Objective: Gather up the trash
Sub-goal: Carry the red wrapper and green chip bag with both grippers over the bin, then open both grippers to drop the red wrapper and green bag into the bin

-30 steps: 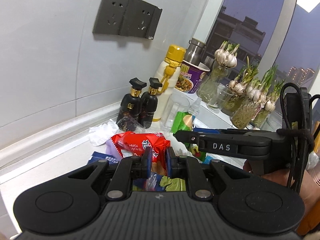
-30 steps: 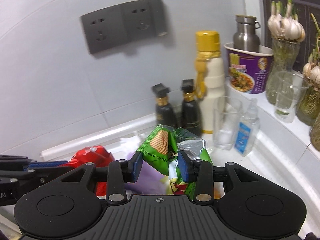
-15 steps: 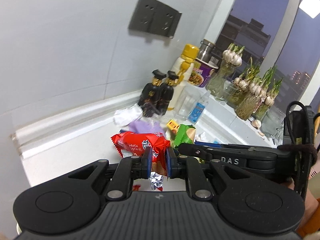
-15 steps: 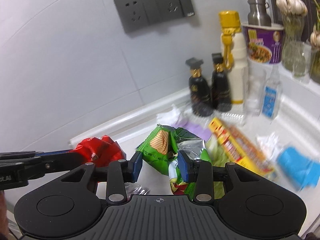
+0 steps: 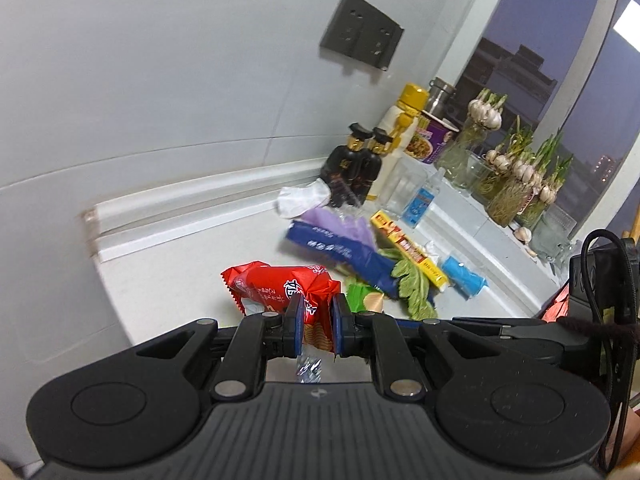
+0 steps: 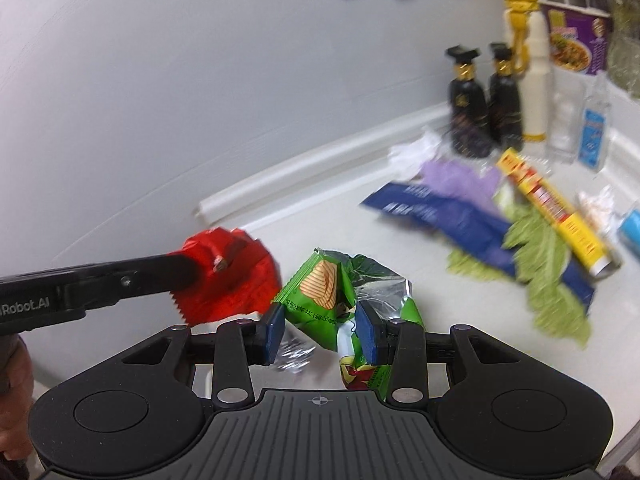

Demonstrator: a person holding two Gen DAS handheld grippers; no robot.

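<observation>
Crumpled red foil snack wrapper (image 5: 280,286) pinched between pads of left gripper (image 5: 315,330), held off the white countertop (image 5: 192,256). Crumpled green foil snack bag (image 6: 336,296) clamped in right gripper (image 6: 320,330), beside the red wrapper. Farther along the countertop: blue flat packet (image 6: 444,216), yellow box (image 6: 552,208), leafy greens (image 6: 548,264).
</observation>
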